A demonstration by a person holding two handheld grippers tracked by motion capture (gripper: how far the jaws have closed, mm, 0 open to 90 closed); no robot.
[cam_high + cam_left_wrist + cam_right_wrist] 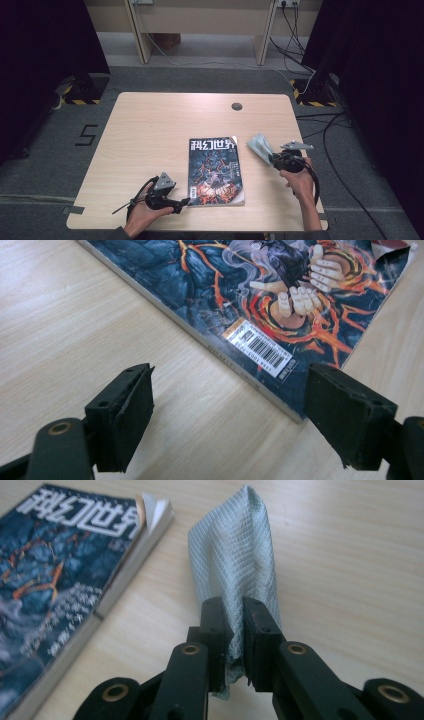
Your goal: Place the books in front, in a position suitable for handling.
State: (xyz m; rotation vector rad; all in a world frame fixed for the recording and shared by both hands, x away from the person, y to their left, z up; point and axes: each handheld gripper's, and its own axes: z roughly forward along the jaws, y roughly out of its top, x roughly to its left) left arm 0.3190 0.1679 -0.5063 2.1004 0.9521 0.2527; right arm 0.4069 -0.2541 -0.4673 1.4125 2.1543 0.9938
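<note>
A magazine (pixel 216 171) with a dark blue and orange cover lies flat on the wooden table (pixel 150 130), near the front middle. My left gripper (pixel 180 204) rests open at the magazine's lower left corner (pixel 295 410), its pads (pixel 125 410) wide apart with bare table between them. My right gripper (pixel 270 157) is shut on a pale grey-green cloth (pixel 260 145), held just right of the magazine's top right corner. In the right gripper view the cloth (pixel 235 555) stands up from between the closed pads (pixel 217 630), and the magazine (pixel 60 560) lies to its left with a curled page corner.
A round cable hole (pixel 237 106) sits near the table's far edge. Beyond the table stand wooden desk legs (pixel 140 35) and loose cables (pixel 300 55) on the grey floor. Dark curtains (pixel 45 60) close off both sides.
</note>
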